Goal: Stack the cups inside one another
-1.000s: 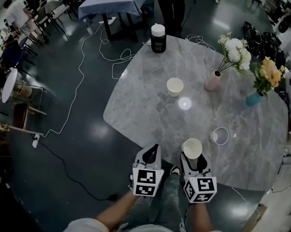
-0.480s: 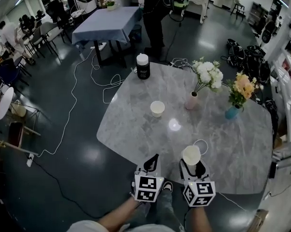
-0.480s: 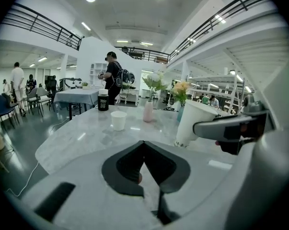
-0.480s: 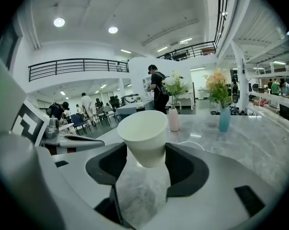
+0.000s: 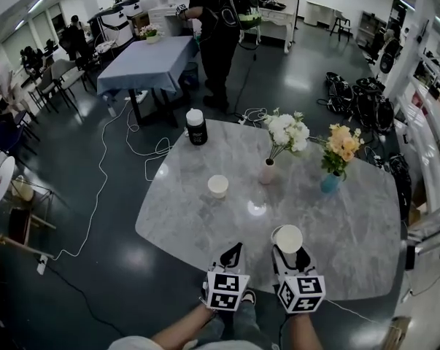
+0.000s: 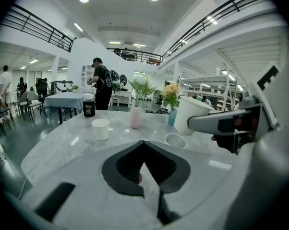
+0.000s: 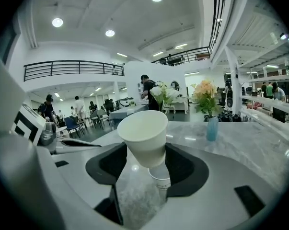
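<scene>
My right gripper (image 5: 289, 251) is shut on a white paper cup (image 5: 288, 238), held upright and slightly tilted between its jaws (image 7: 143, 135). Directly beneath it a second cup (image 7: 161, 175) stands on the grey marble table (image 5: 351, 224); its rim (image 6: 175, 140) shows just left of the held cup (image 6: 190, 114). A third white cup (image 5: 218, 186) stands alone mid-table, farther off and to the left (image 6: 100, 128). My left gripper (image 5: 233, 251) hovers at the near table edge, shut and empty (image 6: 144, 150).
A pink vase of white flowers (image 5: 268, 171) and a blue vase of yellow flowers (image 5: 327, 183) stand at the far right. A black jar with a white lid (image 5: 196, 127) sits at the far edge. A person (image 5: 212, 28) stands beyond the table.
The right gripper has carried the held cup rightward until it sits over the cup on the table. The left gripper stays beside it, still shut. The head view has tilted up.
</scene>
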Action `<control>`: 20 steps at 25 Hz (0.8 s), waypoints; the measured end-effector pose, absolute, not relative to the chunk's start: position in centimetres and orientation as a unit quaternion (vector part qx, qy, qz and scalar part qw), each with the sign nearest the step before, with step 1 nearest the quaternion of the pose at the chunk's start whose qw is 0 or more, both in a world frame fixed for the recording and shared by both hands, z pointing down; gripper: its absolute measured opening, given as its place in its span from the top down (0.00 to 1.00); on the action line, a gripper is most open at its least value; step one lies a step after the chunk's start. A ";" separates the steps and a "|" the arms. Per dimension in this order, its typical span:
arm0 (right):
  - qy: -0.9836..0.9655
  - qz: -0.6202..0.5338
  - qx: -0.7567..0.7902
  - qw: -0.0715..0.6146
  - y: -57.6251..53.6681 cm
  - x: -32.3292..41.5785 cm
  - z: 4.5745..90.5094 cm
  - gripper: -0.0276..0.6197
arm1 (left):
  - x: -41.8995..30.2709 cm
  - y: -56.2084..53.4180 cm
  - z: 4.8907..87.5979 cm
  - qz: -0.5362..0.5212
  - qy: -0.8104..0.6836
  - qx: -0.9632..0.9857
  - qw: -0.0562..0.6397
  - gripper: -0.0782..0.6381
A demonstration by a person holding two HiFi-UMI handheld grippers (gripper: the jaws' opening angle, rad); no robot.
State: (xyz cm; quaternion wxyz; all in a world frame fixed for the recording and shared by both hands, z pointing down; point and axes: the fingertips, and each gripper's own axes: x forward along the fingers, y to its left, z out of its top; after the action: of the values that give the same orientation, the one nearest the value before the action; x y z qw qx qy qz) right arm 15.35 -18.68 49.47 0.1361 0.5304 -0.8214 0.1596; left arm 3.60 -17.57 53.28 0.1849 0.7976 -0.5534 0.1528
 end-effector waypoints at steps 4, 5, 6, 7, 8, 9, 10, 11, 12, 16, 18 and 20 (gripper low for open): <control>-0.818 0.168 0.533 0.138 -19.6 16.4 50.1 0.60 | 4.7 -18.4 53.6 0.160 -0.549 0.799 0.185 0.90; -0.817 0.171 0.534 0.139 -19.8 16.7 50.4 0.60 | 4.9 -18.6 53.8 0.163 -0.548 0.799 0.186 0.90; -0.816 0.174 0.534 0.139 -20.1 16.9 50.7 0.60 | 5.2 -18.8 54.1 0.166 -0.548 0.798 0.188 0.90; -0.815 0.176 0.534 0.139 -20.3 17.0 51.0 0.60 | 5.3 -19.0 54.5 0.169 -0.547 0.798 0.190 0.90; -0.815 0.179 0.533 0.138 -20.5 17.1 51.3 0.60 | 5.4 -19.1 54.8 0.172 -0.547 0.797 0.192 0.90; -0.815 0.181 0.532 0.138 -20.7 17.1 51.6 0.60 | 5.5 -19.3 55.1 0.175 -0.546 0.796 0.194 0.90; -0.815 0.184 0.531 0.139 -20.9 17.2 51.9 0.60 | 5.6 -19.4 55.5 0.178 -0.546 0.795 0.197 0.90; -0.816 0.186 0.529 0.140 -21.1 17.2 52.2 0.60 | 5.7 -19.6 55.8 0.181 -0.545 0.794 0.199 0.90; -0.817 0.188 0.527 0.143 -21.2 17.2 52.5 0.60 | 5.9 -19.7 56.2 0.183 -0.544 0.794 0.202 0.90; -0.819 0.191 0.520 0.151 -21.7 17.3 53.4 0.60 | 6.7 -20.3 57.1 0.189 -0.541 0.793 0.208 0.90; -0.819 0.197 0.516 0.153 -21.7 17.2 53.8 0.60 | 6.8 -20.4 57.4 0.191 -0.540 0.792 0.211 0.90; -0.819 0.200 0.515 0.156 -21.6 17.2 54.1 0.60 | 6.9 -20.4 57.6 0.194 -0.539 0.791 0.213 0.90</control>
State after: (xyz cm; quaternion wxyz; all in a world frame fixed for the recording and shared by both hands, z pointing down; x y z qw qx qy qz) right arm 17.24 -21.59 54.07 0.1559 0.5149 -0.8189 0.2001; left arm 6.92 -20.38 57.56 0.2134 0.7915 -0.5390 0.1935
